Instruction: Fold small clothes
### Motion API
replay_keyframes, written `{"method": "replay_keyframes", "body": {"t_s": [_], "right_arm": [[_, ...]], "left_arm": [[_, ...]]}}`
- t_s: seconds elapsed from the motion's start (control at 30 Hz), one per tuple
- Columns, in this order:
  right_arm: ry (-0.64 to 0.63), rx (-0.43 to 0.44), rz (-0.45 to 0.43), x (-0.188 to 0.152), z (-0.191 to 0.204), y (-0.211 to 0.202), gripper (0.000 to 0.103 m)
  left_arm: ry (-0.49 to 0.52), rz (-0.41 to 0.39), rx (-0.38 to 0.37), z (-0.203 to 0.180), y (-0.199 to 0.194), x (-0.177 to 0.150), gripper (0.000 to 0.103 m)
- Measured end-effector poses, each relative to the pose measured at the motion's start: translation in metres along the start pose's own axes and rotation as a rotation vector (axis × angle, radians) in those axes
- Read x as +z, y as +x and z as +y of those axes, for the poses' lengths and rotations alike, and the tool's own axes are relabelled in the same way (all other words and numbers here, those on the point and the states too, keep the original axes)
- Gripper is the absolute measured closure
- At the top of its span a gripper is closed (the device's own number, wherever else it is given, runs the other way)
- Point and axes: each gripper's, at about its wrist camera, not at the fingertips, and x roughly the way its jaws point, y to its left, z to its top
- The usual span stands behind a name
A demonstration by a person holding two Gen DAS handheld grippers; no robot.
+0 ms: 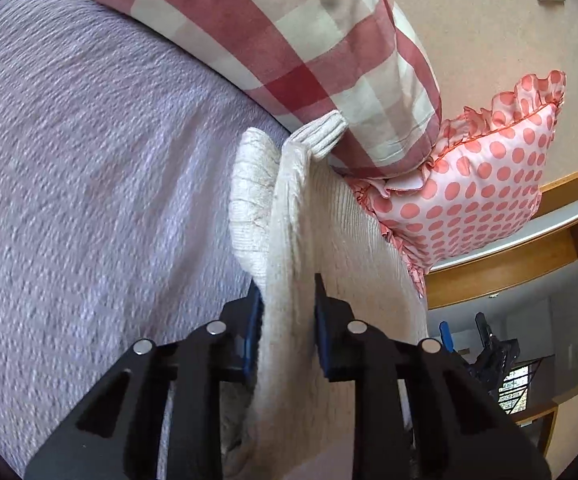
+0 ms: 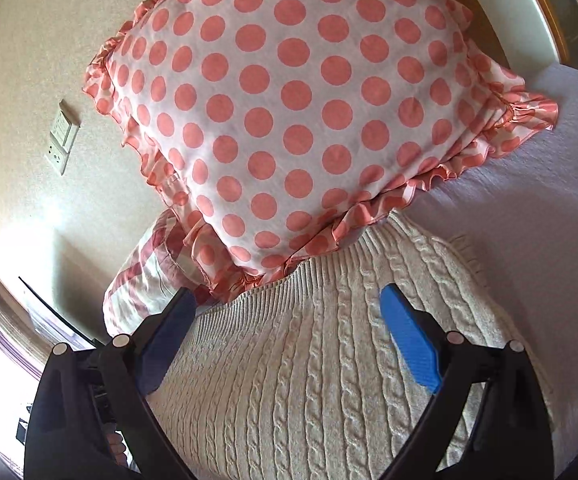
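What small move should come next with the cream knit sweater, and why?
Probably carry the pinched fold across with the left tongs, then lay it flat. They are shut on a raised ridge of the cream cable-knit sweater, while the right tongs hang open above its flat body on the lilac textured bedspread, so nothing else holds it. The pink polka-dot ruffled pillow crowds the far edge.

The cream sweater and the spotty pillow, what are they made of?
The cream cable-knit sweater looks like thick knitted yarn, maybe wool or cotton: raised rope-like cables and ribbing show. The white pillow with coral polka dots looks like smooth, thin woven fabric with a slight sheen, perhaps satin or polyester, edged in a gathered ruffle.
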Motion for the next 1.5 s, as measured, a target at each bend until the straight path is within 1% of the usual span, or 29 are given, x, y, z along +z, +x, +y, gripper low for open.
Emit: {"method": "replay_keyframes", "body": {"t_s": [0.07,0.13,0.2,0.27,0.33,0.37,0.4,0.43,0.5,0.53,0.57,0.6,0.63,0.67,0.73,0.77,0.8,0.87,0.9,0.97,1.0,1.07,1.13,1.17,1.23,1.27,1.33,1.4,1.5], "right_arm": [[0.011,0.012,-0.034,0.007,-0.003,-0.012,0.008],[0.017,0.012,-0.074,0.015,-0.005,-0.025,0.008],[0.006,-0.018,-0.116,0.024,-0.006,-0.04,0.008],[-0.014,-0.066,-0.151,0.031,-0.01,-0.054,0.008],[-0.005,-0.094,-0.18,0.038,-0.019,-0.065,0.008],[0.009,-0.092,-0.186,0.042,-0.026,-0.069,0.008],[0.025,-0.09,-0.183,0.045,-0.034,-0.072,0.008],[0.04,-0.094,-0.179,0.048,-0.042,-0.073,0.008],[0.049,-0.136,-0.156,0.052,-0.058,-0.072,0.008],[0.047,-0.155,-0.134,0.054,-0.065,-0.07,0.008],[0.048,-0.154,-0.105,0.055,-0.071,-0.068,0.008],[0.057,-0.135,-0.07,0.057,-0.075,-0.066,0.008],[0.067,-0.09,-0.029,0.059,-0.078,-0.063,0.008],[0.07,-0.029,0.016,0.059,-0.076,-0.059,0.008],[0.044,0.101,0.126,0.051,-0.064,-0.047,0.008],[0.011,0.129,0.185,0.044,-0.054,-0.04,0.008],[-0.023,0.122,0.245,0.037,-0.044,-0.031,0.008],[-0.083,0.073,0.34,0.021,-0.029,-0.01,0.008],[-0.096,0.045,0.378,0.013,-0.025,0.001,0.009],[-0.107,0.0,0.445,-0.001,-0.023,0.019,0.011],[-0.119,-0.021,0.462,-0.006,-0.022,0.025,0.016],[-0.167,-0.04,0.455,-0.013,-0.016,0.026,0.017],[-0.187,-0.041,0.448,-0.018,-0.011,0.025,0.036],[-0.224,-0.067,0.434,-0.021,-0.007,0.024,0.039],[-0.304,-0.095,0.42,-0.029,0.004,0.022,0.051],[-0.344,-0.093,0.409,-0.032,0.011,0.02,0.056],[-0.416,-0.124,0.374,-0.035,0.025,0.013,0.077],[-0.484,-0.176,0.339,-0.032,0.04,0.01,0.08],[-0.43,-0.222,0.276,0.001,0.036,0.007,0.083]], "left_arm": [[-0.009,-0.017,-0.019,-0.016,-0.009,0.0,0.084],[0.051,-0.031,-0.014,-0.055,-0.014,0.0,0.085],[0.148,-0.028,-0.037,-0.112,-0.009,-0.006,0.086],[0.242,-0.003,-0.089,-0.174,0.009,-0.02,0.088],[0.336,0.05,-0.148,-0.234,0.044,-0.042,0.09],[0.382,0.08,-0.175,-0.26,0.067,-0.057,0.09],[0.415,0.118,-0.214,-0.282,0.094,-0.072,0.101],[0.44,0.181,-0.255,-0.301,0.126,-0.088,0.103],[0.492,0.255,-0.248,-0.328,0.18,-0.117,0.103],[0.52,0.279,-0.229,-0.335,0.198,-0.127,0.103],[0.528,0.298,-0.221,-0.339,0.207,-0.134,0.103],[0.522,0.313,-0.237,-0.338,0.207,-0.137,0.101],[0.523,0.311,-0.253,-0.335,0.197,-0.138,0.098],[0.539,0.288,-0.247,-0.33,0.183,-0.136,0.092],[0.592,0.208,-0.198,-0.314,0.145,-0.13,0.066],[0.619,0.16,-0.156,-0.303,0.124,-0.127,0.063],[0.646,0.117,-0.112,-0.289,0.102,-0.125,0.06],[0.671,0.057,-0.027,-0.26,0.072,-0.121,0.055],[0.672,0.041,0.007,-0.244,0.06,-0.12,0.052],[0.655,0.02,0.059,-0.215,0.041,-0.118,0.052],[0.637,0.013,0.074,-0.201,0.034,-0.117,0.052],[0.589,0.016,0.078,-0.177,0.025,-0.114,0.051],[0.549,0.015,0.069,-0.159,0.02,-0.112,0.05],[0.54,0.01,0.071,-0.151,0.019,-0.111,0.049],[0.532,0.005,0.08,-0.14,0.022,-0.11,0.049],[0.529,0.005,0.081,-0.135,0.023,-0.11,0.049],[0.515,0.015,0.07,-0.126,0.024,-0.11,0.049],[0.502,0.025,0.057,-0.122,0.027,-0.108,0.049],[0.501,0.033,0.052,-0.121,0.03,-0.107,0.049]]}}
